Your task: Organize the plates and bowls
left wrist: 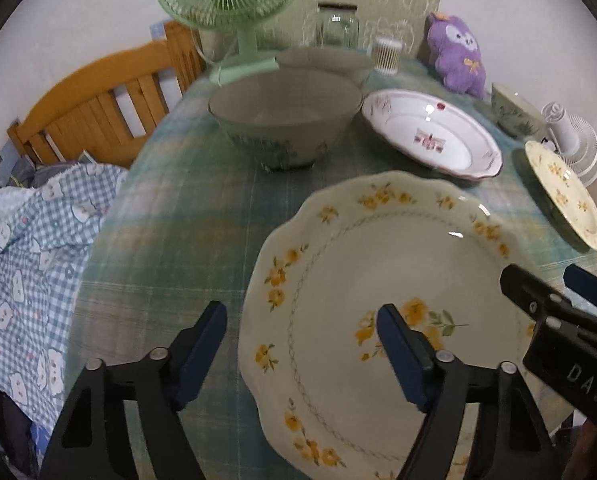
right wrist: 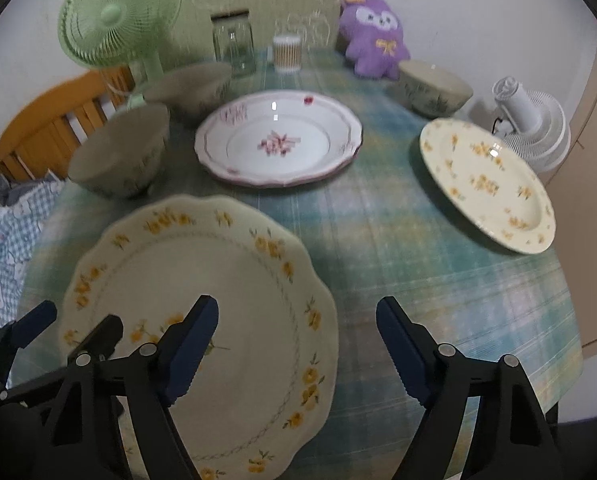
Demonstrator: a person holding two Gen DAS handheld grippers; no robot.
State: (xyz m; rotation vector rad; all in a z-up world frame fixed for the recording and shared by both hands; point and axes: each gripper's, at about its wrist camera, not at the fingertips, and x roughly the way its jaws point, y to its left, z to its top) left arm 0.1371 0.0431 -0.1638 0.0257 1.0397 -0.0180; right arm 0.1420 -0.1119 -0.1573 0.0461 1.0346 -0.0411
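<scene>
A large scalloped pale-green plate (left wrist: 378, 264) (right wrist: 226, 264) with yellow flowers lies on the plaid tablecloth nearest me. My left gripper (left wrist: 300, 320) (right wrist: 78, 318) stands open astride its left rim, one finger over the cloth and one over the plate. At the opposite rim my right gripper (right wrist: 296, 312) (left wrist: 542, 276) is open in the same way. Neither pad touches the plate. Farther back are a white plate with pink flowers (right wrist: 278, 140), a cream flowered plate (right wrist: 486, 184) and three greenish bowls (right wrist: 118, 152) (right wrist: 190, 84) (right wrist: 434, 84).
Along the back of the table stand a green fan (right wrist: 118, 16), a glass jar (right wrist: 234, 44), a small striped container (right wrist: 286, 54) and a purple plush toy (right wrist: 374, 36). A white fan (right wrist: 534, 128) sits at the right edge. A wooden chair (left wrist: 98, 100) and checked cloth (left wrist: 30, 260) are left.
</scene>
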